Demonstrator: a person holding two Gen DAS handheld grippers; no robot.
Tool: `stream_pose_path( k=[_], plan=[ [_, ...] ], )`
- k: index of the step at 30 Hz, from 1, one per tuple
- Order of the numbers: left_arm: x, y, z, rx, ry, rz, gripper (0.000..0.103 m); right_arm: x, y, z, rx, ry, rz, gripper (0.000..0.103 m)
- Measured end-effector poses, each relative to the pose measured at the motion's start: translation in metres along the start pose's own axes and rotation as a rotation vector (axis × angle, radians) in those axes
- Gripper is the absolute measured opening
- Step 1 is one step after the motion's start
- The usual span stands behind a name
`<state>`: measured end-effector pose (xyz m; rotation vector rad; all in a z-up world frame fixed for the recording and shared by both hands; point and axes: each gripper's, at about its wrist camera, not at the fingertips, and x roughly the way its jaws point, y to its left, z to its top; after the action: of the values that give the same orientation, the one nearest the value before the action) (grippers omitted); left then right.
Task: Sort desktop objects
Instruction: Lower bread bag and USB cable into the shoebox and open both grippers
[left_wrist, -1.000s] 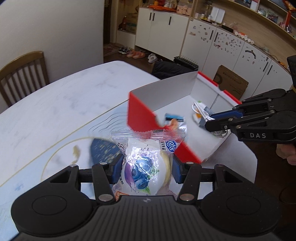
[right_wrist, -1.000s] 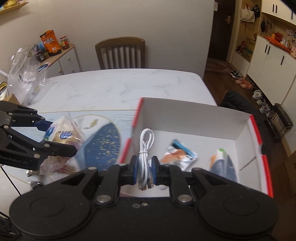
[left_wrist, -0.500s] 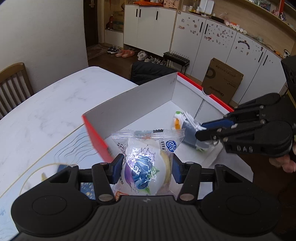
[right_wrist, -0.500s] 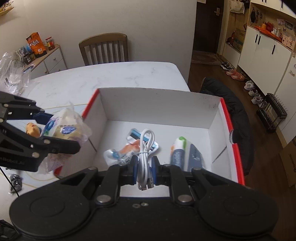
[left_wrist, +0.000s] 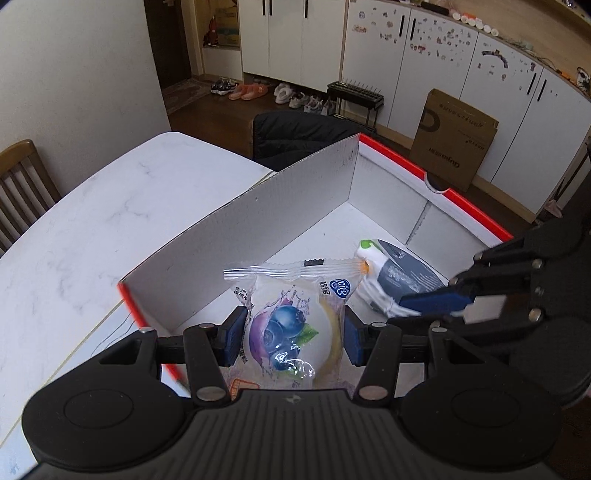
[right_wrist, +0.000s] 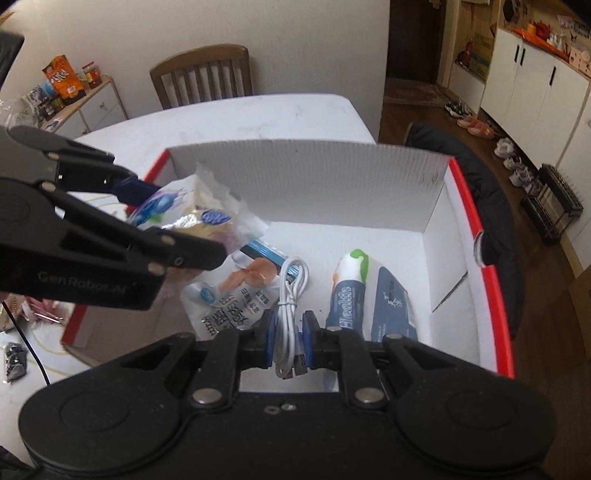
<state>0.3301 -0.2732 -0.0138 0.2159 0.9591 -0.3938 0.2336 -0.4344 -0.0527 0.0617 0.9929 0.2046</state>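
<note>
My left gripper (left_wrist: 292, 339) is shut on a clear snack packet (left_wrist: 291, 325) printed with blueberries, and holds it above the near left corner of the red-and-white box (left_wrist: 258, 221). In the right wrist view that packet (right_wrist: 184, 210) hangs over the box's left wall (right_wrist: 155, 170). My right gripper (right_wrist: 290, 334) is shut on a coiled white USB cable (right_wrist: 290, 295) above the box floor. In the box lie a grey-and-white toothpaste package (right_wrist: 373, 295) and a white snack pouch (right_wrist: 229, 299), with a blue item partly hidden under it.
The box sits on a white marble table (left_wrist: 92, 221) beside a patterned mat (right_wrist: 44, 339). A wooden chair (right_wrist: 201, 74) stands at the far side. A dark jacket (left_wrist: 295, 136) hangs behind the box. A small dark packet (right_wrist: 14, 360) lies at the left.
Both grippers have moved in over the box while keeping their grips. The blueberry packet went from above the mat to above the box's corner, and the cable has sunk toward the box floor.
</note>
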Motion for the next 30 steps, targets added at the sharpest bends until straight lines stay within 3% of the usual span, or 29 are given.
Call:
stream_pose_path(
  k=[9,13,30],
  plan=[
    [0.044,-0.001,0.011,-0.023,0.113,-0.018,0.052,0.025,-0.001,-0.001,-0.006,0.066,-0.007,0.014],
    [0.057,-0.002,0.014,0.002,0.147,0.009,0.052,0.035,-0.001,-0.002,-0.016,0.101,-0.009,0.014],
    [0.084,0.004,0.014,-0.019,0.234,-0.015,0.053,0.045,-0.005,-0.004,-0.012,0.167,0.012,0.014]
  ],
)
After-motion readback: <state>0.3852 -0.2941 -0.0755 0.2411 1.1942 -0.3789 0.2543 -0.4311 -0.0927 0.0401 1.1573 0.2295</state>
